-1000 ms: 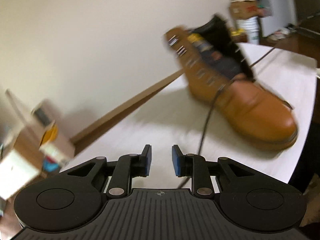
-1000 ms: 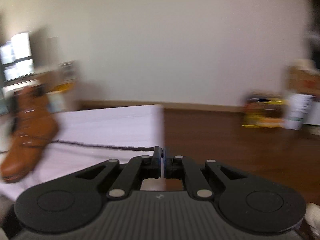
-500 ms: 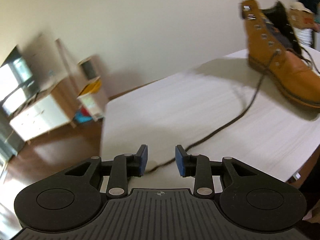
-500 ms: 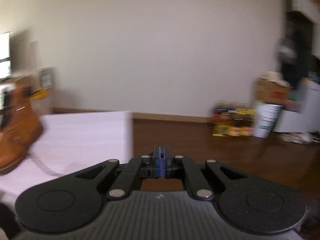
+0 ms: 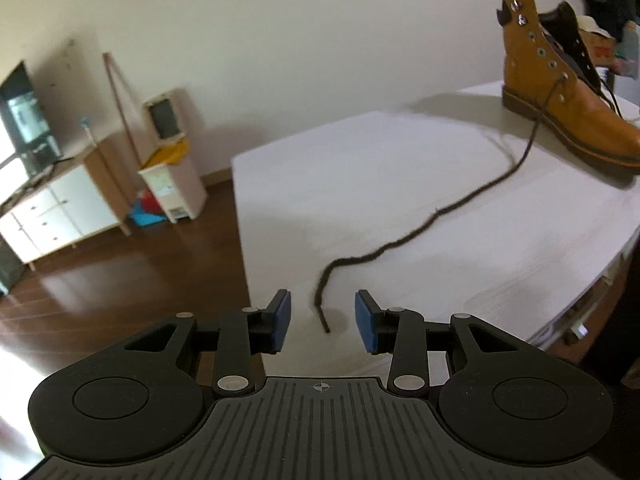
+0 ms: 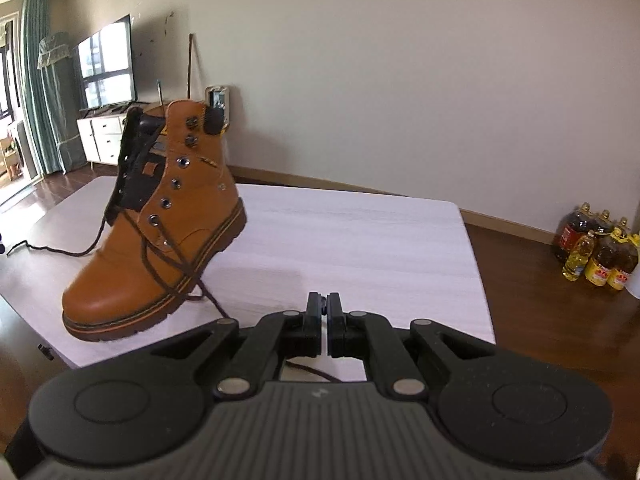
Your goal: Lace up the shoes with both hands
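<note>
Two lace ends lie loose, so I judge the lacing barely begun: only the lowest eyelets of the boot (image 6: 156,240) look threaded, and the upper ones stand empty. The boot sits upright on the white surface (image 5: 400,184), far off to the right in my left view and near on the left in my right view. My left jaws (image 5: 323,322) are opening, and the tip of one lace (image 5: 400,242) lies on the surface between the blue pads, touched by neither. My right jaws (image 6: 324,330) are pressed together with nothing I can see between them; the other lace (image 6: 208,294) runs from the boot's side under that tool. Next, I think, the left jaws must settle over the lace tip and pinch it close to its end, so it can be steered into an empty eyelet.
</note>
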Available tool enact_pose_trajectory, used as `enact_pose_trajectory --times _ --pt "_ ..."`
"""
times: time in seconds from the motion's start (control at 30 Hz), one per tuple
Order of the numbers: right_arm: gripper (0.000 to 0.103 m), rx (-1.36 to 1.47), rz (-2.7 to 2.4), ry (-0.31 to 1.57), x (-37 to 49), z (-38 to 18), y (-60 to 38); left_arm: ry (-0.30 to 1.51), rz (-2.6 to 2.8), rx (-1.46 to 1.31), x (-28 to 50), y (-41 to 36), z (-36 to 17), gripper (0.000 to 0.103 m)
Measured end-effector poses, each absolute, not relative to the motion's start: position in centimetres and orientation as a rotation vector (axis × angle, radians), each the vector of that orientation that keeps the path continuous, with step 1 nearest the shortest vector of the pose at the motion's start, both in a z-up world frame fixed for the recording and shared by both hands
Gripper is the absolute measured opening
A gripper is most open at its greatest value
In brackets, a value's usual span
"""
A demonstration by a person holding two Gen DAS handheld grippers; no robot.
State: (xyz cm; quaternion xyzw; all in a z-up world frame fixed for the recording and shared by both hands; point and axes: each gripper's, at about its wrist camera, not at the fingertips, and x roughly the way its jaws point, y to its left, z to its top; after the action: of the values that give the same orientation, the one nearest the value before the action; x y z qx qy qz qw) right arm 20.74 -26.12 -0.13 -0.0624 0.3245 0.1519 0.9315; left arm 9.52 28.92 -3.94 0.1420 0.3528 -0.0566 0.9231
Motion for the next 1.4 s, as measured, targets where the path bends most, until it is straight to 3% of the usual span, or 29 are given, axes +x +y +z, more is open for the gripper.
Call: enact_pose_trajectory --times 0.27,0.53,1.0,1.4 --pt "0.003 -0.165 0.295 0.691 21.7 0.1 -24.8 0.748 -0.151 0.088 11.2 31.6 -4.5 0.004" --pt "0.003 -0.204 0.320 0.670 21.5 -0.2 -23.2 0.662 -0.249 -0.047 9.5 28.1 -2.6 0.002" --pt "0.003 -0.107 0.441 0.634 21.3 -3.3 -25.8 0.645 -0.515 -0.052 9.2 10.9 -0.4 0.002" --pt "0.003 0.029 0.443 0.574 17.0 -2.3 -30.6 0.654 -0.413 -0.215 7.1 13.8 -0.7 0.002"
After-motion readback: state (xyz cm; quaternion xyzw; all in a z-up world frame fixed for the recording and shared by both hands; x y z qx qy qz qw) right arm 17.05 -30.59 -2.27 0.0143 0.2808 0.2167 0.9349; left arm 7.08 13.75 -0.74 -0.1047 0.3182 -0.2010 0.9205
